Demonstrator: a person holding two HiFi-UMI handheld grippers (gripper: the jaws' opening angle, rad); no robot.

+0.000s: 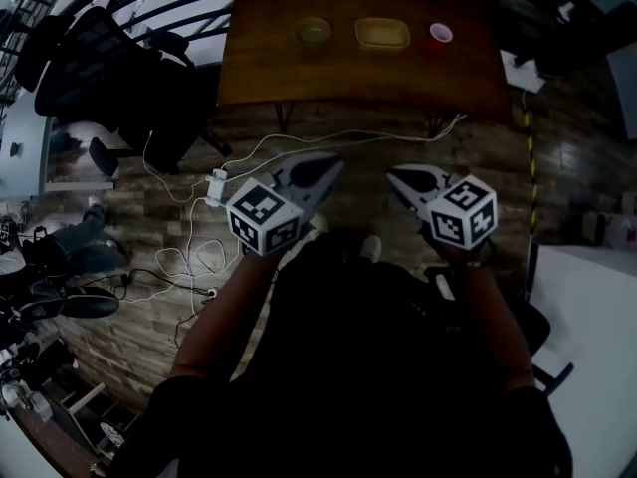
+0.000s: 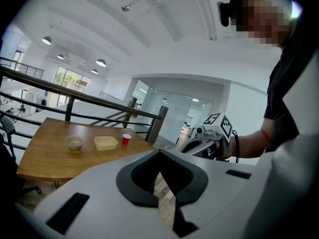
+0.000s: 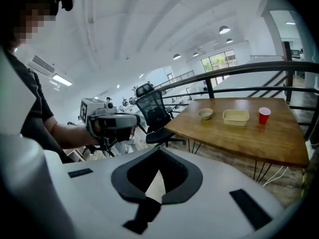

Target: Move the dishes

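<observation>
Wooden desk (image 1: pixel 299 78) well ahead, carrying bowl (image 1: pixel 313 31), shallow tray (image 1: pixel 382 35), red cup (image 1: pixel 440 33) in a row. My left gripper (image 1: pixel 333 164) and right gripper (image 1: pixel 395 175) hang at my waist, fingers (image 2: pixel 137 178) pressed together, gripping nothing. Best step close first, open early, meet each rim level.

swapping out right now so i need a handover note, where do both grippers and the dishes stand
Left gripper: jaws together, nothing between them, held in the air well short of the table.
Right gripper: the same, shut and empty.
Dishes: the bowl, rectangular dish and red cup stand in a row on the wooden table, bowl leftmost in the head view.
Done: no dish is gripped.
Left: step up to the table, then likely open a gripper and start on the dishes.
</observation>
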